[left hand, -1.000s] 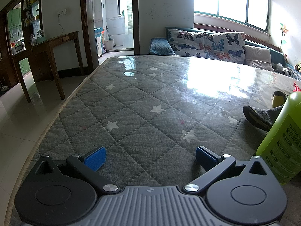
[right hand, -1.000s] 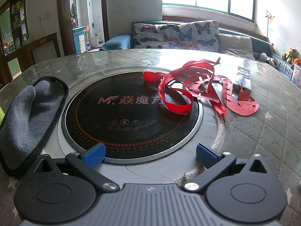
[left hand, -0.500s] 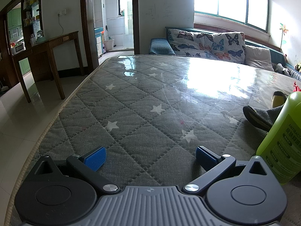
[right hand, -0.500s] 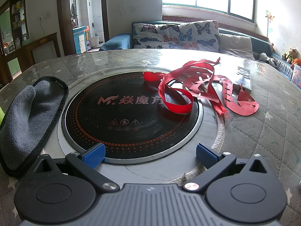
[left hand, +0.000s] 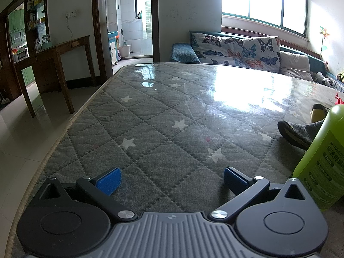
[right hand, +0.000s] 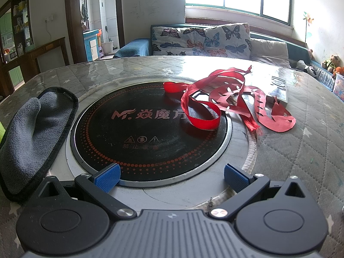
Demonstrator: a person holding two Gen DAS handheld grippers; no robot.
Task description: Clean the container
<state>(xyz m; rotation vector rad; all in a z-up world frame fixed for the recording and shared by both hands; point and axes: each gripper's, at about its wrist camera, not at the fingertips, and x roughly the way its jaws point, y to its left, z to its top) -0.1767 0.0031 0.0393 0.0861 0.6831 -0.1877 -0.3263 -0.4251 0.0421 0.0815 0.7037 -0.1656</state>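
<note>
Jaws of both the left gripper (left hand: 171, 181) and right gripper (right hand: 171, 177) stand spread, holding nothing. On the tabletop (left hand: 150, 116), an upright green bottle (left hand: 322, 163) stands beside a grey cloth (right hand: 32, 135) lying lengthwise left of the round cooktop (right hand: 150, 129).

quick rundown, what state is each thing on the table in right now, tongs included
left tongs: open, empty, over bare table cover
right tongs: open, empty, at the cooktop's near rim
green bottle: upright, top out of frame
grey cloth: lying crumpled left of the cooktop, untouched
induction cooktop: set flush in the table, smudged
red ribbon: loose and tangled, partly on the cooktop
remote control: lying flat beyond the ribbon
</note>
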